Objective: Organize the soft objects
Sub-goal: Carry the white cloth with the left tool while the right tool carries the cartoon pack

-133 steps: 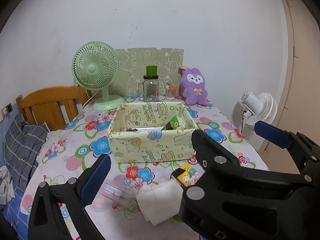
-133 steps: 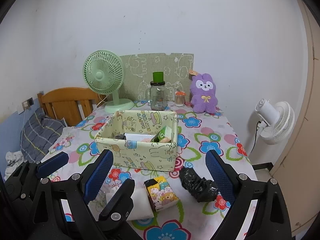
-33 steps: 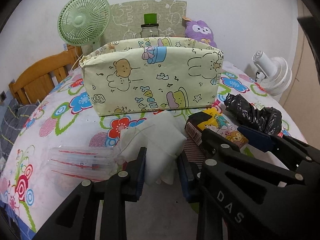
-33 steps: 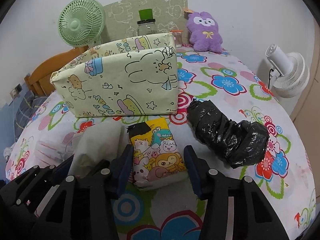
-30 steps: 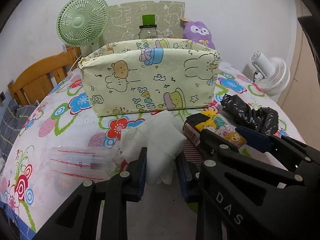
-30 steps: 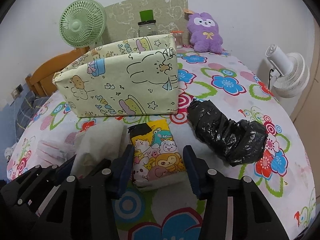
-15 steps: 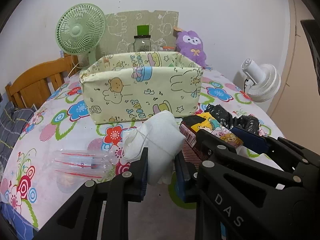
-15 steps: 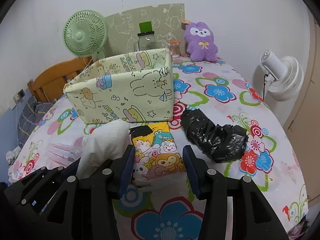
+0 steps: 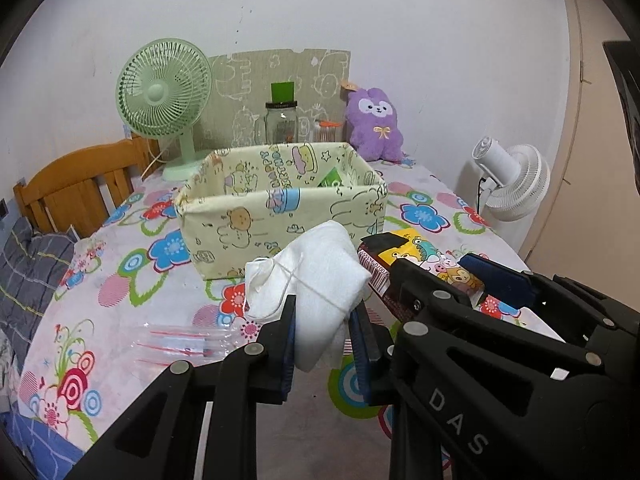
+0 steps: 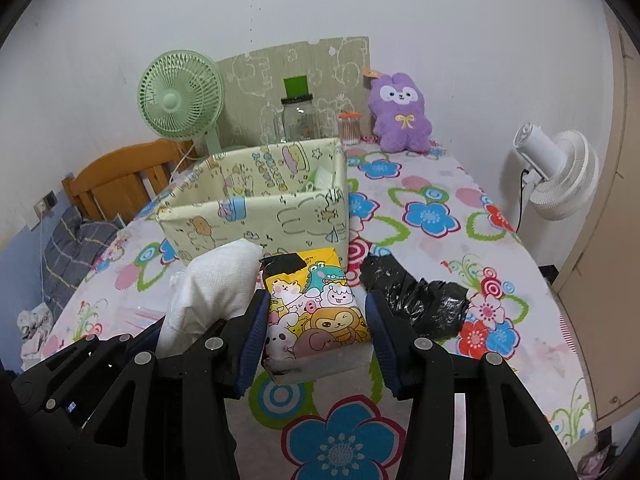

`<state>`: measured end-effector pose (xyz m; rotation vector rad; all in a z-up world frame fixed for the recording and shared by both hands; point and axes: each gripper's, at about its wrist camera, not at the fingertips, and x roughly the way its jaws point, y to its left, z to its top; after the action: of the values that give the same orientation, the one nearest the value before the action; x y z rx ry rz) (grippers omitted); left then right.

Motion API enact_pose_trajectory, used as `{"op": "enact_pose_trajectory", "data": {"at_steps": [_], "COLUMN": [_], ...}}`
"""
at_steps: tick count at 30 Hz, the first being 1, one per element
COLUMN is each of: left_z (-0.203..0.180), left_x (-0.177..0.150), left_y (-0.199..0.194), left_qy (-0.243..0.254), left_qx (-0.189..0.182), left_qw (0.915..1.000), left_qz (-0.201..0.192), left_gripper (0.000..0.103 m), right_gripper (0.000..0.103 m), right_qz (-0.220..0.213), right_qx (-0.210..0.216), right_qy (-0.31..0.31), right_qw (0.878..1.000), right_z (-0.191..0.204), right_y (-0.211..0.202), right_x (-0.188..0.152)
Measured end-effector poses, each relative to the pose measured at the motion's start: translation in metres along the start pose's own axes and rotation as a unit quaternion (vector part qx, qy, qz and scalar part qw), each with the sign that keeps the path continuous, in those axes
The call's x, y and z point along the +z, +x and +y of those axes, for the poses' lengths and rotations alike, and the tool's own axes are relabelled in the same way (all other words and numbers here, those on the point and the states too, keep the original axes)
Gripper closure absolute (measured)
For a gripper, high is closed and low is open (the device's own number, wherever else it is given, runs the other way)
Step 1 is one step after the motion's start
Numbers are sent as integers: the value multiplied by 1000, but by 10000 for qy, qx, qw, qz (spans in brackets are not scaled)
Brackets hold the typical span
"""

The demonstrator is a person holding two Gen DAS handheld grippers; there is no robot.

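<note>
Flowered tablecloth (image 10: 432, 216) under a cartoon fabric bin (image 9: 280, 216). Before the bin: left gripper (image 9: 323, 344) clamped on white cloth bundle (image 9: 320, 276), right gripper (image 10: 316, 340) clamped on cartoon tissue pack (image 10: 316, 304). Black bag (image 10: 416, 300) right of bin, clear pouches (image 9: 180, 346) left.

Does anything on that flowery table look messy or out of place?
Only the crumpled black plastic bag, loose on the tablecloth beside the fabric box, and some clear plastic bags lying flat nearby. Nothing looks spilled or broken.
</note>
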<state>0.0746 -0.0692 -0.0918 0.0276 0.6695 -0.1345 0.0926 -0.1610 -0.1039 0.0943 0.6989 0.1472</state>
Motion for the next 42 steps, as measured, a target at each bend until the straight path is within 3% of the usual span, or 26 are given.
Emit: {"op": "enact_pose_trajectory", "data": {"at_steps": [22, 42], "left_z": [9, 28], "left_x": [32, 67], "left_y": [-45, -43], "left_qy": [11, -67], "left_qx": [29, 94], "left_qw": [9990, 9983], "left_qz": [-437, -573], "left_gripper": [79, 79], "right_gripper": [51, 51], "right_qz": [-403, -521], "right_qx": [-81, -32], "right_qy": [-250, -377], "right_qw": [9988, 9979], "right_z": [21, 40], "right_y": [-48, -43], "right_x": [36, 75]}}
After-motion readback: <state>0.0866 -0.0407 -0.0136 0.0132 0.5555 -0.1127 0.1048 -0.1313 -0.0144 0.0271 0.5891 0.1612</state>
